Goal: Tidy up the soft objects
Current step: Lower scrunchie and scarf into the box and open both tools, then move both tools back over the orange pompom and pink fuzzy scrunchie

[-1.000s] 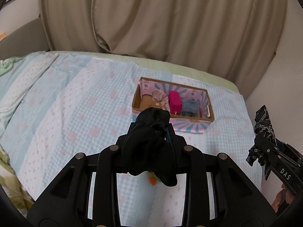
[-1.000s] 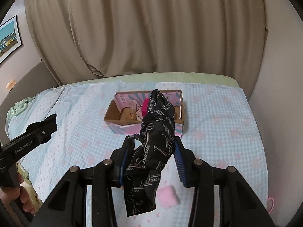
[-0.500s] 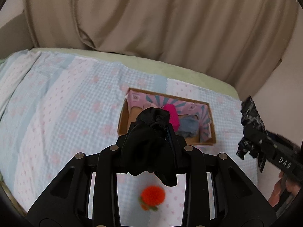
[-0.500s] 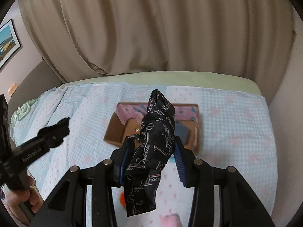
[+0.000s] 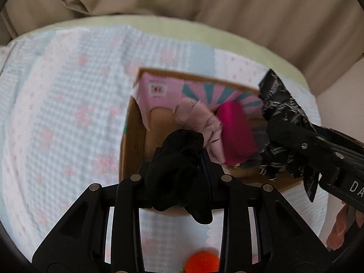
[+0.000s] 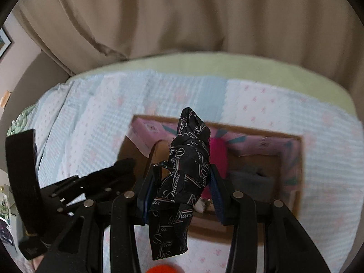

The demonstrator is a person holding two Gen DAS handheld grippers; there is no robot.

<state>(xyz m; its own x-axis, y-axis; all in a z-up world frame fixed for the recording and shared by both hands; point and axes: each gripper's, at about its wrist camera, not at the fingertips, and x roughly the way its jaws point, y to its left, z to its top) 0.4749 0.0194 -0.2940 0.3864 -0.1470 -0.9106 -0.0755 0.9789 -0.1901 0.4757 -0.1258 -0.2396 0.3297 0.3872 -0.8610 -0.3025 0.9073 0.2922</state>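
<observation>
My left gripper [image 5: 182, 157] is shut on a plain black cloth bundle [image 5: 175, 170] and hangs over the near left part of an open cardboard box [image 5: 127, 141]. My right gripper [image 6: 179, 182] is shut on a black printed cloth [image 6: 182, 177] with pale lettering, held over the same box [image 6: 295, 182]; it also shows in the left wrist view [image 5: 279, 118]. Inside the box lie a pale pink cloth [image 5: 200, 118], a magenta roll [image 5: 236, 132] and a grey cloth [image 6: 252, 179].
The box sits on a bed with a pale blue and pink checked cover [image 5: 68, 113]. An orange fuzzy ball [image 5: 200, 261] lies on the cover in front of the box. Beige curtains [image 6: 182, 18] hang behind the bed. The left gripper's body [image 6: 79, 186] is close beside my right one.
Both grippers have moved forward and down, from well short of the box to right over it. They have come closer together. Each keeps its cloth.
</observation>
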